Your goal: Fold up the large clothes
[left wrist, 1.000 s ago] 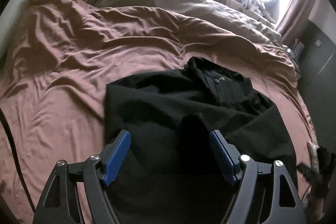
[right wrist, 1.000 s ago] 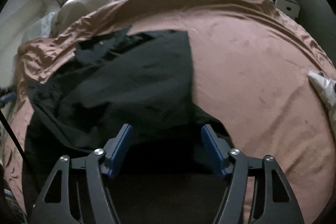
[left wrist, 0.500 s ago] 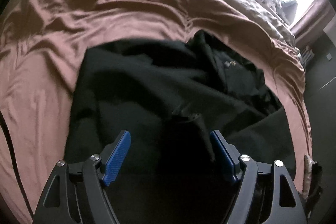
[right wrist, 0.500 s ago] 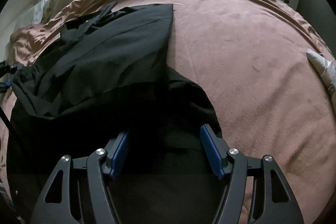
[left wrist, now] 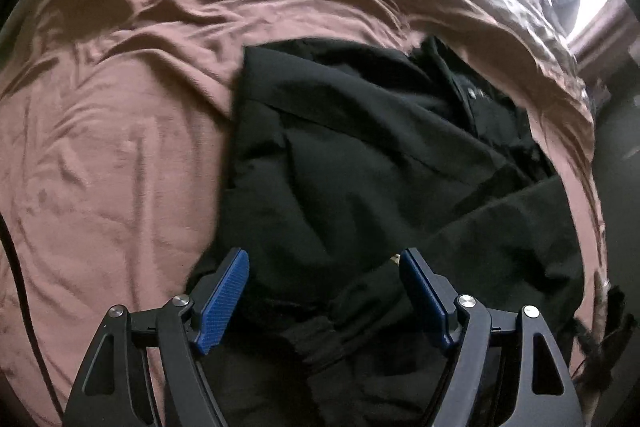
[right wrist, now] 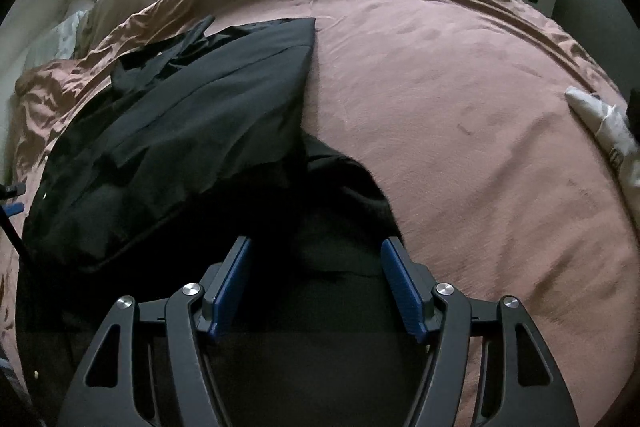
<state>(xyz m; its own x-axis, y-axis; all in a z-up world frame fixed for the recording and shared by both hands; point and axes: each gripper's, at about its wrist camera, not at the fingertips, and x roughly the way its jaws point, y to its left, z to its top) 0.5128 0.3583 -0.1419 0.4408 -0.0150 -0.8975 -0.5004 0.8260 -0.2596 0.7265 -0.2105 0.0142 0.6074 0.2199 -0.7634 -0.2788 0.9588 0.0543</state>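
While spread over black jacket (left wrist: 360, 155) on brown bedspread (left wrist: 120, 147), left gripper (left wrist: 324, 263) released, right gripper (right wrist: 316, 251) likewise released, grasping nothing.

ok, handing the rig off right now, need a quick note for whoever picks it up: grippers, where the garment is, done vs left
Left gripper: open, nothing held, low over the near part of the black garment.
Right gripper: open, nothing held, over the garment's near right edge.
Garment: on the brown bedspread, toward the bed's left half in the right wrist view. One flat panel is laid over the body with a straight edge; the collar end points away toward the window, and the near end is bunched and loose.
Done: apparently a first fold.
Left: flatten the near end, fold again and square it up.
A white item lies at the bed's right edge.
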